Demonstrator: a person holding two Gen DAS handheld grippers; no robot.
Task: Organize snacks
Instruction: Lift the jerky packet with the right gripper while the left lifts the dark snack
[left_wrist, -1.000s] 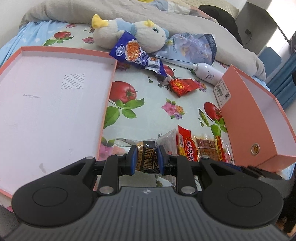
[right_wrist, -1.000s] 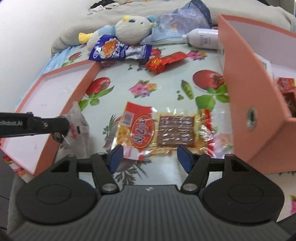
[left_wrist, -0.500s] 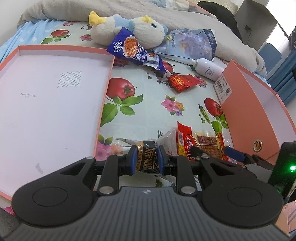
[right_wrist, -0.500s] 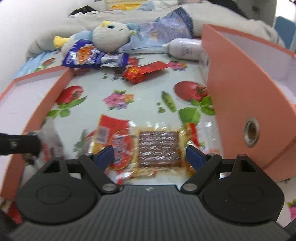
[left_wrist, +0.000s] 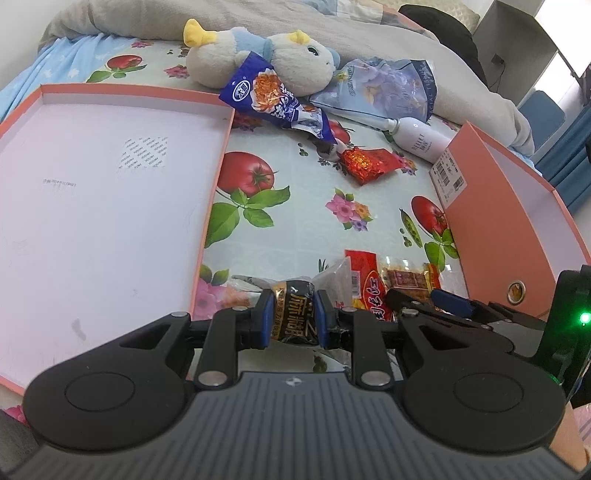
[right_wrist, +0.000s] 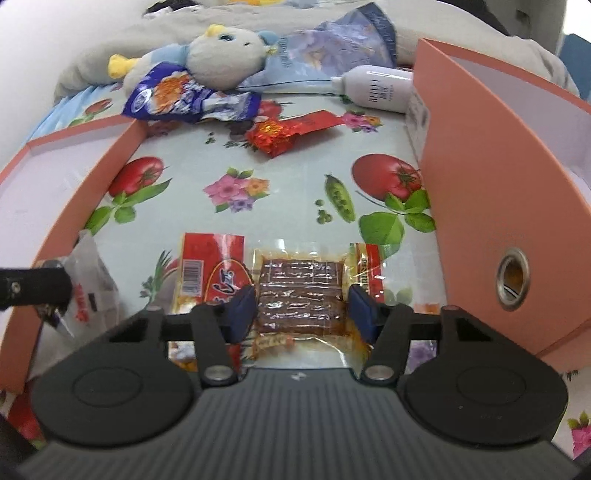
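Observation:
My left gripper is shut on a dark snack packet with gold writing, whose clear crinkled end sticks out to the right. It hovers beside the shallow pink lid. A red and clear packet holding a brown block lies flat on the flowered bedsheet. My right gripper straddles that brown block, its jaws closing, the blue pads level with the block's sides. In the left wrist view the right gripper sits over the same packet.
An orange box with a metal eyelet stands at the right. At the back lie a blue snack bag, a red foil packet, a plush toy, a white bottle and a pale blue pouch.
The right gripper came down and forward over the red packet, spread its jaws wider, then narrowed them around the brown block. It entered the left wrist view. The left gripper kept still.

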